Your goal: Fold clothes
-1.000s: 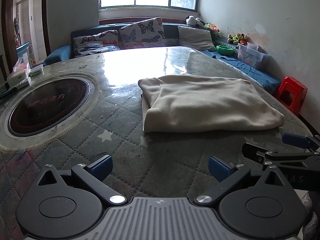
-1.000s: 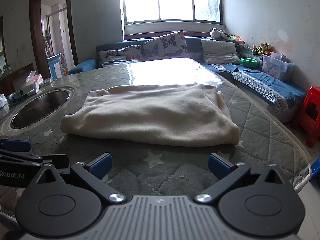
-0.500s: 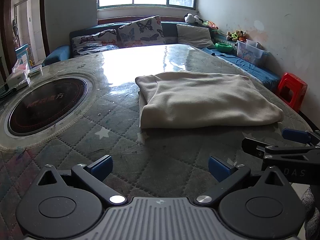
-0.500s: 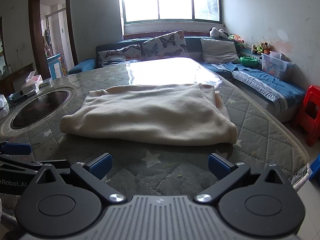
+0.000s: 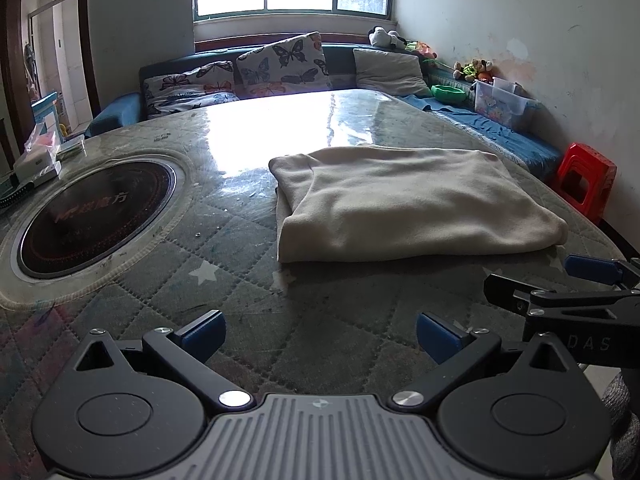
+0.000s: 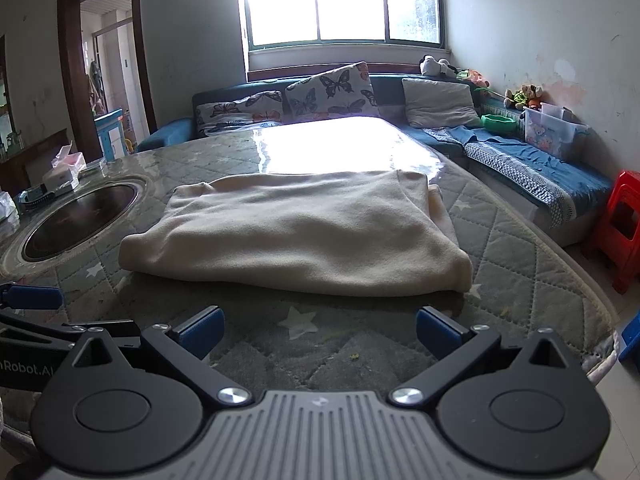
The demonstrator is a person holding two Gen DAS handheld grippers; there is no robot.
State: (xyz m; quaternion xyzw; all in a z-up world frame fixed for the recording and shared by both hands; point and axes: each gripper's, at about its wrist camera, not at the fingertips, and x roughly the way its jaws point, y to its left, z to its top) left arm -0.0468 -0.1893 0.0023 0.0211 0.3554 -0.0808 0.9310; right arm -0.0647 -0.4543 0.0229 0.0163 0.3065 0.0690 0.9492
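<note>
A cream garment [image 5: 408, 200] lies folded into a flat rectangle on the quilted, glass-topped table [image 5: 240, 280]; it also shows in the right wrist view [image 6: 296, 236]. My left gripper [image 5: 318, 336] is open and empty, held above the table short of the garment's near edge. My right gripper [image 6: 318, 328] is open and empty, also short of the garment. The right gripper shows at the right edge of the left wrist view [image 5: 560, 296], and the left gripper at the left edge of the right wrist view [image 6: 36, 320].
A round dark cooktop [image 5: 92, 212] is set into the table at the left, with boxes [image 5: 38, 160] beyond it. A sofa with cushions [image 5: 280, 64] runs along the back and right. A red stool [image 5: 584, 180] stands off the table's right edge.
Both grippers have drawn back a little from the folded garment and stayed open. The garment has not moved.
</note>
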